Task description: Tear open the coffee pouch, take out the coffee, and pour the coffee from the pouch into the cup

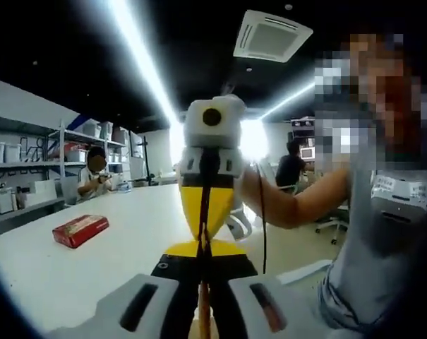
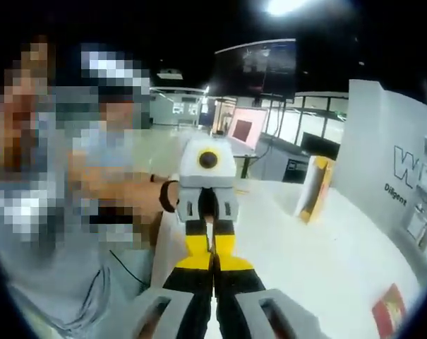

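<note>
My two grippers meet tip to tip in the air above a white table (image 1: 93, 268). In the left gripper view my left gripper (image 1: 202, 248) is shut on a thin orange-brown strip, the coffee pouch (image 1: 204, 311), which I see edge-on between the black fingers. The right gripper (image 1: 205, 229) faces me, its yellow jaws pressed together on the same thin edge. From the right gripper view, my right gripper (image 2: 213, 260) is shut, with the pouch (image 2: 213, 282) as a pale line in it. Opposite it the left gripper (image 2: 212, 243) is shut too.
A red box (image 1: 80, 229) lies on the table; it also shows low right (image 2: 389, 311). A yellow and white carton (image 2: 313, 187) stands upright further back. The person's arm (image 1: 298, 201) and torso are close on one side. A seated person (image 1: 94, 176) works by shelves (image 1: 29, 169).
</note>
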The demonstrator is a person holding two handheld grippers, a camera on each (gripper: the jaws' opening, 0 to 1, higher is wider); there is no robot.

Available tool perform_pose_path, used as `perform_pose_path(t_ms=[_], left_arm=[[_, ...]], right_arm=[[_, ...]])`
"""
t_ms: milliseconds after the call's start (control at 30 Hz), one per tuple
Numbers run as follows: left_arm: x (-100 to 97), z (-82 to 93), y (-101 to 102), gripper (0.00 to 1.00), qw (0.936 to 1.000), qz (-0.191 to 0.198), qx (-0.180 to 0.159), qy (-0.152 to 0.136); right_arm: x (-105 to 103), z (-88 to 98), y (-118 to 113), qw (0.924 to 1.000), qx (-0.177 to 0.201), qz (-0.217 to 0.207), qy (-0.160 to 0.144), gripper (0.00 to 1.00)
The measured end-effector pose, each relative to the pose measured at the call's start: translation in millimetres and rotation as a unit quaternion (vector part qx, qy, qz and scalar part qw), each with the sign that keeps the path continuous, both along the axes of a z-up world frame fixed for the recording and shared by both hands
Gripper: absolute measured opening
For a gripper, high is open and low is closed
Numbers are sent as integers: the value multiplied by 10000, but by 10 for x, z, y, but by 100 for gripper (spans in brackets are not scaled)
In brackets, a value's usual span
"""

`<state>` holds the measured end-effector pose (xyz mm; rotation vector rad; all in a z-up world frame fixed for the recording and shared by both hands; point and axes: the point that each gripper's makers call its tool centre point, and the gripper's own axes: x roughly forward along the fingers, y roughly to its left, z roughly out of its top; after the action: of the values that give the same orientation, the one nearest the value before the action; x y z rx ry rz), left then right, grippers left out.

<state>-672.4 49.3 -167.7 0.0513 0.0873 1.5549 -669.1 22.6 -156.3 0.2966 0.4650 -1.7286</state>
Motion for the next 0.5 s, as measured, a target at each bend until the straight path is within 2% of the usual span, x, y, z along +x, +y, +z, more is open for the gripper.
perform_pose_path(t_ms=[167,500], left_arm=[[3,-4,-60,4,9994,80,332,15],[-4,-91,-180,4,9994,222,269,26]], right_arm=[[14,16,-47,9998,167,36,71,0],[-8,64,-53,9998,153,20,80,0]])
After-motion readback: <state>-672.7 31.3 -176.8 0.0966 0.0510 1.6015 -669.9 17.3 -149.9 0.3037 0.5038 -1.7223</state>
